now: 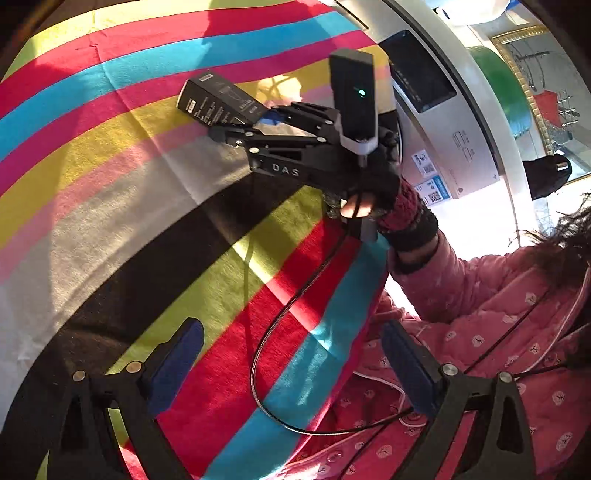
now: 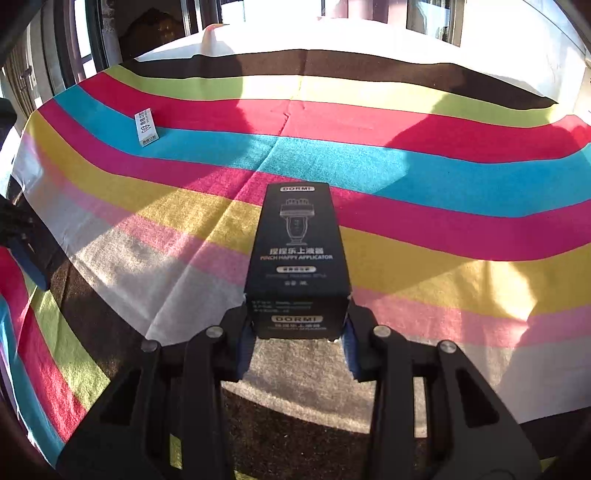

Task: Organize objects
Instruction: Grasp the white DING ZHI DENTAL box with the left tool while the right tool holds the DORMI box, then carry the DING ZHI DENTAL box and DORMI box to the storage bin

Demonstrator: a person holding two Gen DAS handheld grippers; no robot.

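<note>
My right gripper (image 2: 297, 338) is shut on the near end of a black DORMI box (image 2: 297, 243), held over the striped cloth (image 2: 443, 177); whether it touches the cloth I cannot tell. The box also shows in the left wrist view (image 1: 218, 101), clamped in the right gripper (image 1: 271, 120). A small white box (image 2: 146, 126) lies on the cloth at the far left. My left gripper (image 1: 291, 365) is open and empty above the cloth (image 1: 110, 147), its blue pads (image 1: 177, 362) wide apart.
A grey cardboard box (image 1: 454, 147) with labels sits beyond the table's right edge. The person's pink sleeve (image 1: 480, 295) and a black cable (image 1: 280, 332) cross the lower right. Windows (image 2: 369, 11) stand behind the far edge.
</note>
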